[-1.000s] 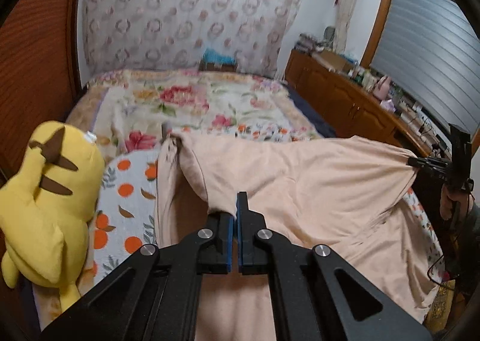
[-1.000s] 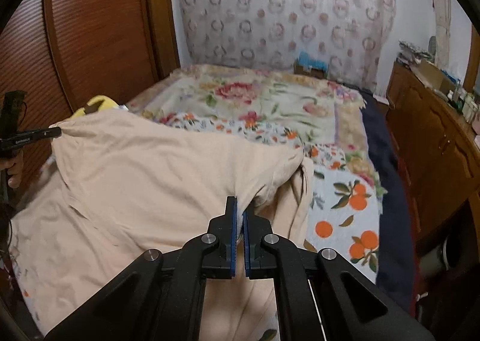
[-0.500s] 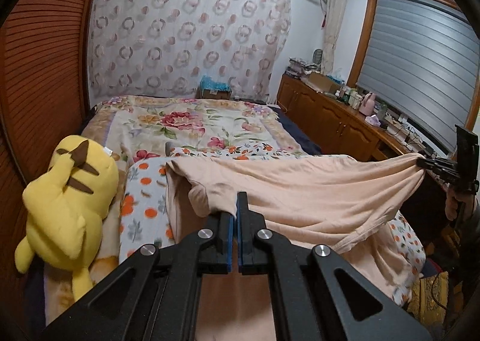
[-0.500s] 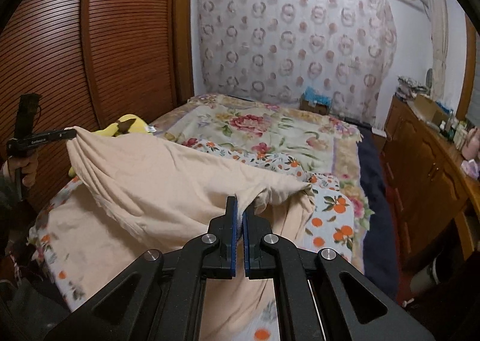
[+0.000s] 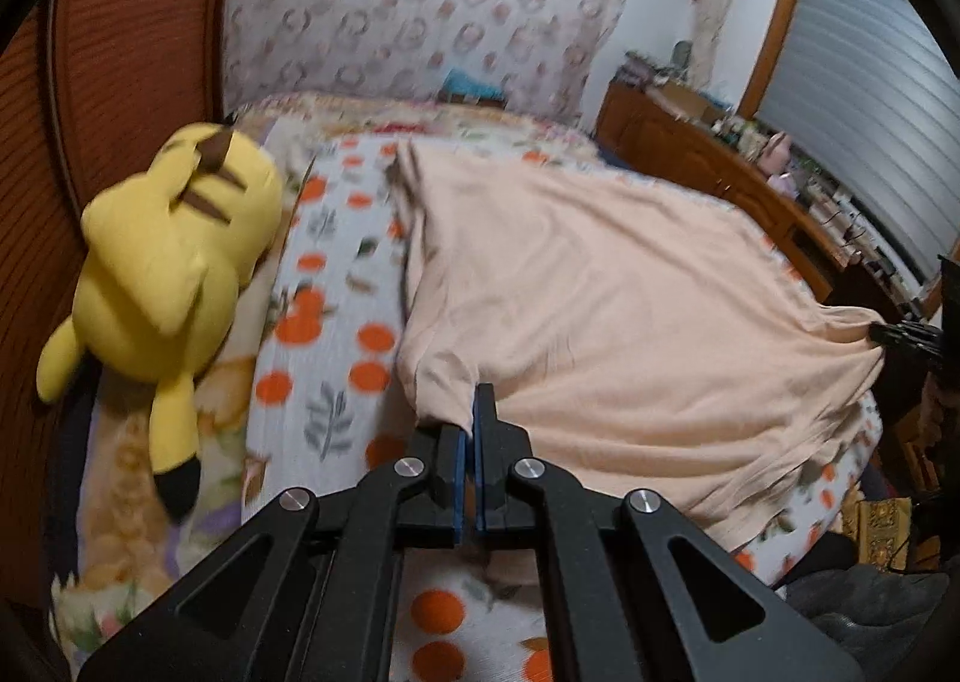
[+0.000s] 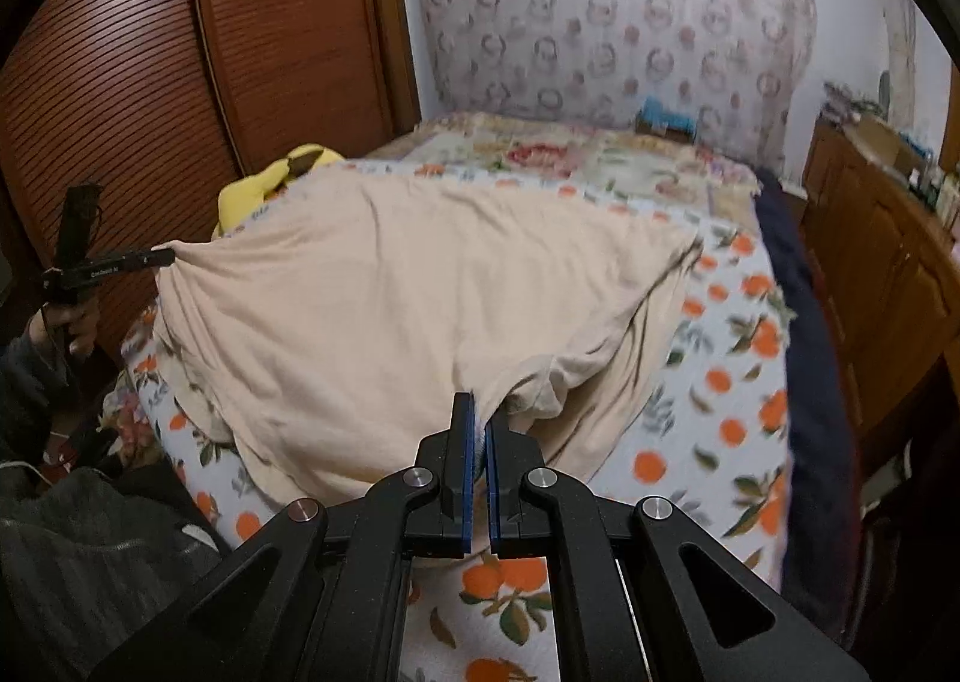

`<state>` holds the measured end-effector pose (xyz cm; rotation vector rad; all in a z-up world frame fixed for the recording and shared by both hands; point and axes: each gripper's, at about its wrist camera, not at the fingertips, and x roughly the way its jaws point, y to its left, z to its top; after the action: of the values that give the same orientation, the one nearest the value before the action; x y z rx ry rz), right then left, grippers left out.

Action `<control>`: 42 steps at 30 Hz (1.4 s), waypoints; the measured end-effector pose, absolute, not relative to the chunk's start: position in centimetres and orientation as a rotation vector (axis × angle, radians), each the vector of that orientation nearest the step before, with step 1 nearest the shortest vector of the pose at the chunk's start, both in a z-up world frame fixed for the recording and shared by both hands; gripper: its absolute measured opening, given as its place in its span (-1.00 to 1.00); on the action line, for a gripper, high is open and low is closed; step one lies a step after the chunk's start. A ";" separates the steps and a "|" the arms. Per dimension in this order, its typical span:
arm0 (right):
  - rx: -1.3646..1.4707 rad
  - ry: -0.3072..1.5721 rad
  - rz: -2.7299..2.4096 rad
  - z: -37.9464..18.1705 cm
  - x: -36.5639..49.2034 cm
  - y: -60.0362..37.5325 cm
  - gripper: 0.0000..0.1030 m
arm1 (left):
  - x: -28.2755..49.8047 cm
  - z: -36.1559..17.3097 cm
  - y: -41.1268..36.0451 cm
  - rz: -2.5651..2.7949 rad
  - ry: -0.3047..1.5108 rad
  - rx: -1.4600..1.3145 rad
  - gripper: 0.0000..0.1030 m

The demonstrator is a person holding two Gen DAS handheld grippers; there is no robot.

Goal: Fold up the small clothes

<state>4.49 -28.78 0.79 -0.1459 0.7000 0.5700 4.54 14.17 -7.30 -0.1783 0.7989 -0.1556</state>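
Observation:
A peach-coloured garment (image 5: 600, 292) lies spread across the orange-print bed cover (image 5: 336, 334), folded over on itself. My left gripper (image 5: 471, 412) is shut on its near left corner, which is bunched between the blue pads. The right gripper (image 6: 477, 424) is shut on the opposite near corner of the same garment (image 6: 420, 292). Each gripper shows in the other's view: the right one (image 5: 894, 334) at the far right edge, the left one (image 6: 162, 257) at the far left, both pinching cloth. The garment is stretched between them, low over the bed.
A yellow plush toy (image 5: 174, 274) lies on the bed's left side beside a brown slatted wardrobe (image 6: 180, 81). A wooden dresser (image 5: 720, 165) with small items runs along the right wall. A patterned curtain (image 6: 600, 9) hangs behind the bed. A person's hand (image 6: 72, 322) holds the left gripper.
Both grippers have come down and toward the bed's near edge with the garment's corners. The lifted cloth has been laid over itself and now rests flatter on the bed.

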 end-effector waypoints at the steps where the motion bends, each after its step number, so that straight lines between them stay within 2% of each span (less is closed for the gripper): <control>1: -0.141 0.710 0.569 0.4 4.8 -28.3 -0.94 | 4.5 -7.8 14.1 -0.145 0.815 -0.176 -0.95; 6: -0.124 0.749 0.572 -1.1 6.3 -28.2 -0.94 | 4.1 -8.6 13.6 -0.142 0.836 -0.159 -0.94; 11: -0.092 0.733 0.492 -1.8 6.9 -30.9 -0.55 | 4.2 -8.6 13.2 -0.143 0.836 -0.145 -0.94; 13: -0.093 0.735 0.461 -2.4 6.5 -31.9 -0.48 | 4.1 -8.7 13.2 -0.135 0.838 -0.137 -0.94; 24: -0.070 0.801 0.457 -7.8 7.6 -31.0 -0.46 | 3.6 -9.6 13.1 -0.139 0.872 -0.147 -0.94; 26: -0.070 0.786 0.440 -7.5 7.7 -30.7 -0.37 | 3.5 -9.7 13.0 -0.139 0.875 -0.142 -0.71; 27: -0.068 0.769 0.428 -7.4 7.7 -30.7 -0.32 | 3.4 -9.7 13.0 -0.133 0.873 -0.139 -0.37; 28: -0.067 0.753 0.418 -7.0 7.5 -30.8 -0.26 | 3.2 -9.6 13.1 -0.131 0.864 -0.140 -0.22; 30: -0.073 0.719 0.396 -6.3 7.4 -30.7 -0.17 | 3.1 -9.5 13.1 -0.144 0.859 -0.148 -0.22; 32: -0.073 0.692 0.392 -5.9 7.5 -30.5 0.08 | 3.0 -9.5 13.1 -0.140 0.860 -0.152 -0.22; 41: -0.038 0.723 0.384 -7.6 10.4 -29.1 0.17 | 2.8 -9.2 13.0 -0.175 0.839 -0.208 -0.21; 42: -0.036 0.728 0.380 -7.7 10.6 -28.9 0.17 | 2.9 -9.3 12.9 -0.180 0.840 -0.208 -0.17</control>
<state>10.58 -28.89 -7.68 -0.0363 0.7280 0.3800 2.85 12.85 -9.26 -0.2076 0.8400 -0.1799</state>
